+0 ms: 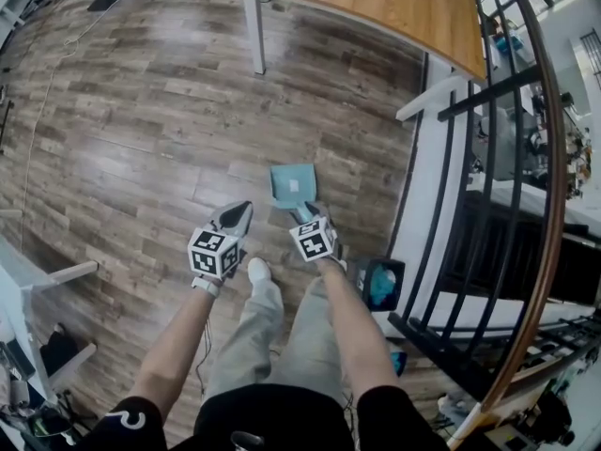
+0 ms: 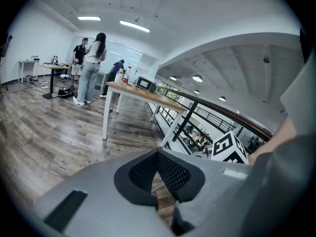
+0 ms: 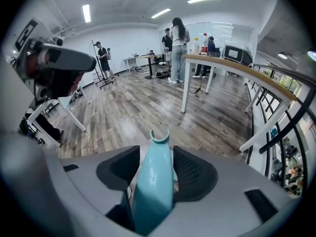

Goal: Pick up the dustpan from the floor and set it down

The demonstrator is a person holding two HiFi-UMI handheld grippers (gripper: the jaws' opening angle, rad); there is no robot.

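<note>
**Dustpan on the wooden floor, its handle between loose right jaws.**
Left gripper [image 2: 158, 154]: jaws pressed together, empty. Right gripper [image 3: 155, 154]: jaws parted round the teal handle [image 3: 154, 186], not pinching it. The dustpan [image 1: 293, 184] rests on the floor [image 1: 141, 139] just beyond, near the railing [image 1: 451, 214]. Likely risk: a skewed withdrawal catches the handle on a pad and drags or tips the pan.

Wood-plank floor [image 1: 141, 139] carries a teal dustpan [image 1: 293, 186] at near centre and a white-legged wooden table [image 1: 376, 3] at far right.
</note>
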